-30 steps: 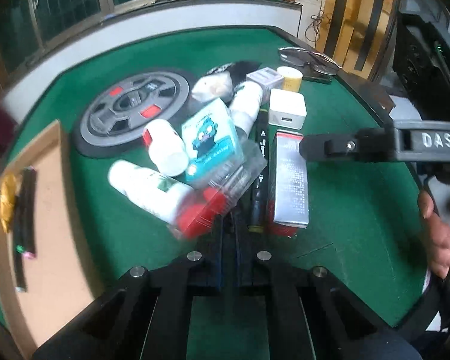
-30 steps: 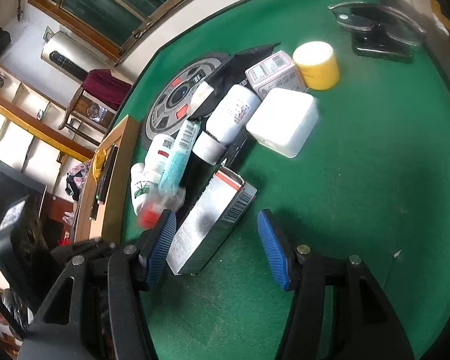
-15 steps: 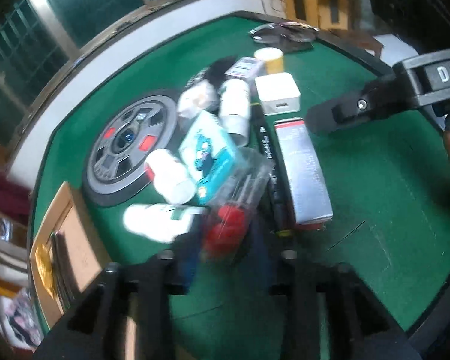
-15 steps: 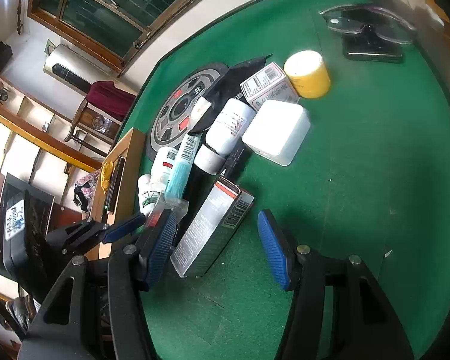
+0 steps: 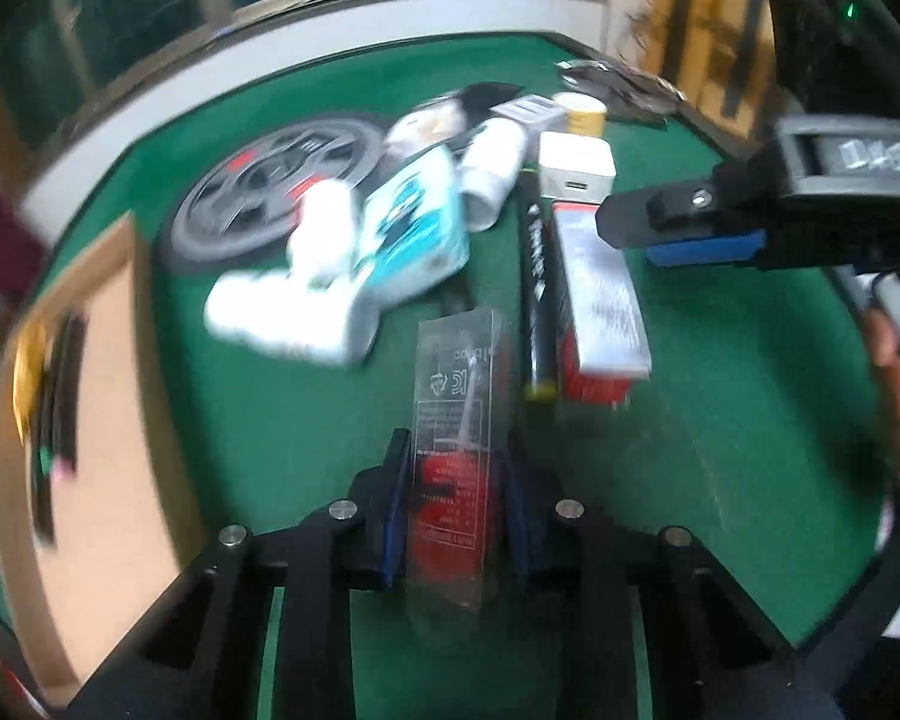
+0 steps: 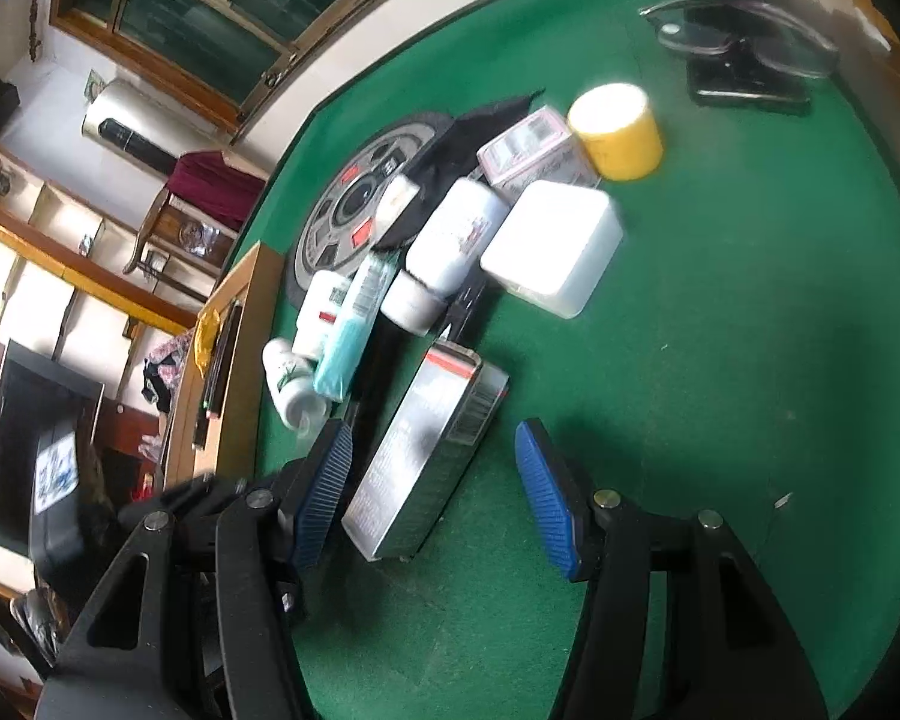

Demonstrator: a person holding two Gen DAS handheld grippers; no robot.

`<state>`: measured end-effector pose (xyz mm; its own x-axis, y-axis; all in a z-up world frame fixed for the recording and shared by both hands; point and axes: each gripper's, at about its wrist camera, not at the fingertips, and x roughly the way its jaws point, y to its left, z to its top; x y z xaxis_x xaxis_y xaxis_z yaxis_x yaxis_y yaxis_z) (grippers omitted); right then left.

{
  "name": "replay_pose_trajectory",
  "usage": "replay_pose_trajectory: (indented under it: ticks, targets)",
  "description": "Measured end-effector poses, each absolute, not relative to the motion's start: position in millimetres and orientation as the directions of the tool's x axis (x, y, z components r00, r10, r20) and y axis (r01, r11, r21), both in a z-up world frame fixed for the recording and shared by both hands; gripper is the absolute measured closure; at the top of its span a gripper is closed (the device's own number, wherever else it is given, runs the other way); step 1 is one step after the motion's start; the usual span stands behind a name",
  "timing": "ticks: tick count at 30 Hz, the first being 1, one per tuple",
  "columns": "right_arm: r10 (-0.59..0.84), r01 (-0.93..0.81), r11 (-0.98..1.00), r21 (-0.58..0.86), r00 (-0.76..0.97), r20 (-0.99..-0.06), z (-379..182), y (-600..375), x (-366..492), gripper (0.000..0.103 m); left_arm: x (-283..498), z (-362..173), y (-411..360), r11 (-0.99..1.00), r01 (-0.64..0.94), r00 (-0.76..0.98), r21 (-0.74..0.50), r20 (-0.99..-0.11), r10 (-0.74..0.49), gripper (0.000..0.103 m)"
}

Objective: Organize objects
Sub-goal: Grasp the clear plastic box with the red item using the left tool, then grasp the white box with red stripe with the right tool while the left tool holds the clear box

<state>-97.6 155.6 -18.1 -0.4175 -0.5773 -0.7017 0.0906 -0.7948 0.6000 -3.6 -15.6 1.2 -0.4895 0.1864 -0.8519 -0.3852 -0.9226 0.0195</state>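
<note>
Left gripper jaws closing around a clear plastic package (red item inside), right gripper hovering half-open, straddling a silver box, touching nothing

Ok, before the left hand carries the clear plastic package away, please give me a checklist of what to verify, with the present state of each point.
1. Clear plastic package sits between the left gripper fingers: ok.
2. Grip firm: cannot tell; the jaws are closing now and the picture is blurred.
3. Package free of the pile, apart from the white bottle and black marker: ok.
4. Right gripper open and holding nothing: ok.
5. Silver box lies between the right gripper's fingers, untouched: ok.
6. Bare green table near the package for setting it down: ok.
</note>
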Motion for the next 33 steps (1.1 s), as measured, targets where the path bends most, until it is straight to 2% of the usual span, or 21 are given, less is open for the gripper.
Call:
replay_pose_trajectory:
  ticks: [5,8,10,12,15,17,19,21,26,28,33]
  targets:
    - [-0.533,0.115,-0.837,0.535,-0.395,-0.749,-24.2,125.6,-99.6,0.047,4.1,-2.8,-32.3,-0.948,-0.314,-0.490,-0.059,-0.845,0.215,0.079]
    - [-0.413,0.172,-0.910,0.377,-0.438,-0.798,-19.7,105.3,-95.5,0.046,4.2,-0.9,-34.6,-0.951,-0.301,-0.488,-0.073,-0.845,0.220,0.079]
    - [-0.410,0.188,-0.912,0.365,-0.434,-0.802,-17.7,107.7,-93.5,0.049,4.9,-1.0,-35.6,-0.952,-0.298,-0.490,-0.074,-0.844,0.219,0.079]
    - [-0.412,0.206,-0.911,0.357,-0.438,-0.799,-14.6,117.0,-91.1,0.063,3.5,-0.5,-39.3,-0.955,-0.286,-0.486,-0.078,-0.847,0.214,0.079]
    - [-0.334,0.179,-0.943,0.282,-0.484,-0.809,-6.6,136.7,-88.0,0.076,4.9,-0.2,-45.3,-0.960,-0.271,-0.490,-0.074,-0.848,0.203,0.079]
    - [-0.297,0.167,-0.955,0.246,-0.496,-0.816,-4.2,144.6,-88.6,0.077,4.9,-0.3,-44.9,-0.961,-0.268,-0.493,-0.068,-0.848,0.197,0.079]
    - [-0.336,0.168,-0.942,0.291,-0.489,-0.805,-6.7,147.7,-90.2,0.077,3.8,-0.4,-43.5,-0.963,-0.264,-0.497,-0.056,-0.848,0.186,0.079]
    - [-0.338,0.182,-0.941,0.286,-0.498,-0.798,-9.6,141.0,-90.1,0.072,3.4,-1.1,-40.0,-0.964,-0.262,-0.505,-0.035,-0.846,0.168,0.079]
    - [-0.220,0.203,-0.971,0.124,-0.569,-0.792,-20.7,121.9,-97.4,0.072,4.0,-2.9,-34.7,-0.968,-0.250,-0.531,0.007,-0.837,0.131,0.078]
    - [-0.221,0.199,-0.972,0.127,-0.574,-0.789,-20.9,125.9,-98.5,0.078,3.6,-3.0,-38.5,-0.971,-0.240,-0.535,-0.014,-0.833,0.144,0.080]
    - [-0.263,0.197,-0.964,0.179,-0.599,-0.757,-7.1,133.3,-89.5,0.080,3.9,-1.5,-54.2,-0.973,-0.203,-0.534,-0.108,-0.821,0.202,0.081]
